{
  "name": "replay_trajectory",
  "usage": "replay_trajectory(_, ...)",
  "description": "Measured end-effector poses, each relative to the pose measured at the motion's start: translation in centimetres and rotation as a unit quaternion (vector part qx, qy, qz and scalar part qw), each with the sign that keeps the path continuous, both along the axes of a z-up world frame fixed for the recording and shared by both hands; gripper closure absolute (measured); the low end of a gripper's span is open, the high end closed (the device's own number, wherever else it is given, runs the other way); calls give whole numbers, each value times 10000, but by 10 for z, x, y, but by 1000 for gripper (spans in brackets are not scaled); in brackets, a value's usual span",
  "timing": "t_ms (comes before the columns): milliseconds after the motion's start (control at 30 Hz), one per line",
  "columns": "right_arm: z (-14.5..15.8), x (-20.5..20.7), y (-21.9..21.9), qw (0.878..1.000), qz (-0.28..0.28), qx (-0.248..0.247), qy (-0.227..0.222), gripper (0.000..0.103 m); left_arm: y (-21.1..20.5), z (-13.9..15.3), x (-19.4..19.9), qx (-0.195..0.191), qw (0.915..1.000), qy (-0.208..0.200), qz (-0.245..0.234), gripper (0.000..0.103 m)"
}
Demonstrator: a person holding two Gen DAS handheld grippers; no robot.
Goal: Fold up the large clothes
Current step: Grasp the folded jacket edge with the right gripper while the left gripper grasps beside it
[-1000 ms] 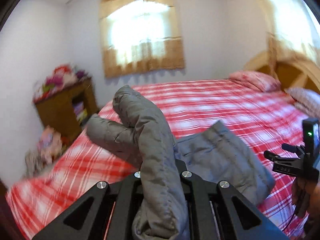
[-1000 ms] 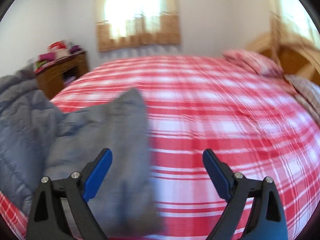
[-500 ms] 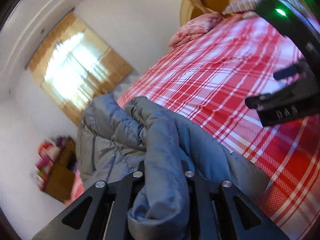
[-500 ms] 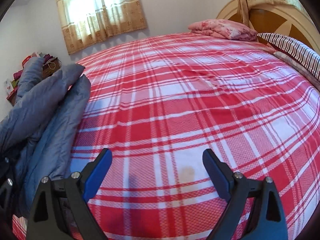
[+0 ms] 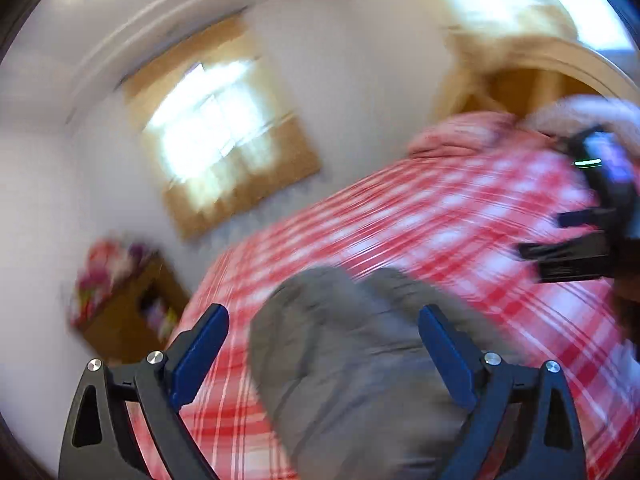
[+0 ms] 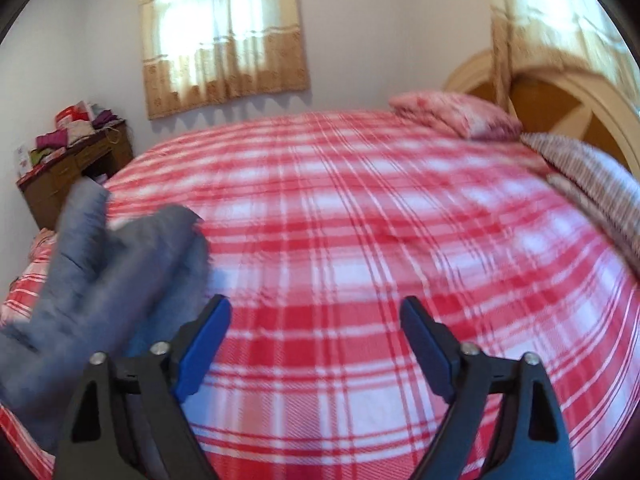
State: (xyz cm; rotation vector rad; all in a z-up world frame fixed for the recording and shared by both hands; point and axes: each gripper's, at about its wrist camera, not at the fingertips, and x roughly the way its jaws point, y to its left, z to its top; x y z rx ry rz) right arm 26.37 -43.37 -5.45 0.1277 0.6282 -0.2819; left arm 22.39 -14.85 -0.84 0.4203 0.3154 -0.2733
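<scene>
A grey quilted jacket (image 5: 352,360) lies bunched on the red plaid bed (image 5: 460,216), blurred by motion. My left gripper (image 5: 324,340) is open above it, its blue pads apart on either side of the cloth, not clamping it. In the right wrist view the jacket (image 6: 100,280) is heaped at the left. My right gripper (image 6: 316,336) is open and empty over bare bedspread (image 6: 360,208), just right of the jacket. The right gripper also shows in the left wrist view (image 5: 576,252) at the far right.
A pink pillow (image 6: 452,114) and a striped pillow (image 6: 592,176) lie by the wooden headboard (image 6: 560,96) at the right. A wooden cabinet (image 6: 72,168) piled with clothes stands against the wall at the left. A curtained window (image 6: 224,36) is behind.
My left gripper was shut on the jacket; now it is open and the jacket lies loose on the bed. The left view swung fast. The right gripper stayed open and shifted slightly.
</scene>
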Motion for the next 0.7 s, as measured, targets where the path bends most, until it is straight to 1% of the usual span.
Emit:
replay_trajectory(33, 15, 7, 14, 9997, 220, -19, -56, 18, 19, -4, 19, -115, 9988, 149, 442, 7)
replay_trajectory(67, 23, 13, 23, 9992, 400, 9, -69, 18, 38, -11, 40, -188, 9947, 258, 981, 7)
replay_trajectory(100, 33, 21, 34, 9981, 612, 97, -52, 18, 59, -22, 62, -242, 9875, 370, 1515, 7)
replay_trajectory(133, 41, 31, 47, 9966, 805, 185, -11, 18, 75, -31, 78, -293, 9815, 477, 1833, 7)
replay_trajectory(167, 48, 44, 61, 9947, 993, 237, 104, 18, 92, -45, 96, -321, 9733, 584, 2197, 7)
replay_trajectory(233, 54, 68, 87, 9915, 1232, 230, 359, 18, 110, -65, 117, -338, 9631, 757, 2560, 7)
replay_trajectory(300, 53, 93, 117, 9885, 1359, 15, 657, 18, 120, -84, 133, -410, 9549, 920, 2795, 7)
replay_trajectory(367, 41, 114, 138, 9828, 1526, -46, 1040, 18, 125, -100, 146, -620, 9478, 1161, 2903, 7)
replay_trajectory(400, 30, 128, 149, 9803, 1507, -204, 1261, 18, 128, -104, 148, -756, 9450, 1262, 2920, 7)
replay_trajectory(433, 22, 134, 152, 9792, 1462, -301, 1372, 18, 127, -109, 151, -902, 9425, 1365, 2914, 7)
replay_trajectory(467, 11, 142, 155, 9776, 1400, -408, 1518, 21, 120, -115, 154, -994, 9414, 1421, 2892, 7)
replay_trajectory(500, 0, 146, 156, 9757, 1372, -522, 1630, 32, 114, -118, 155, -1090, 9417, 1469, 2825, 7)
replay_trajectory(533, -11, 147, 154, 9744, 1321, -593, 1723, 42, 107, -118, 155, -1157, 9437, 1484, 2722, 7)
replay_trajectory(567, -16, 144, 149, 9749, 1260, -598, 1736, 56, 100, -116, 156, -1172, 9463, 1457, 2635, 7)
replay_trajectory(600, -25, 140, 141, 9765, 1162, -612, 1706, 62, 89, -113, 153, -1178, 9510, 1371, 2508, 7)
replay_trajectory(700, -38, 129, 118, 9788, 940, -604, 1715, 65, 61, -103, 144, -1108, 9655, 1106, 2079, 7)
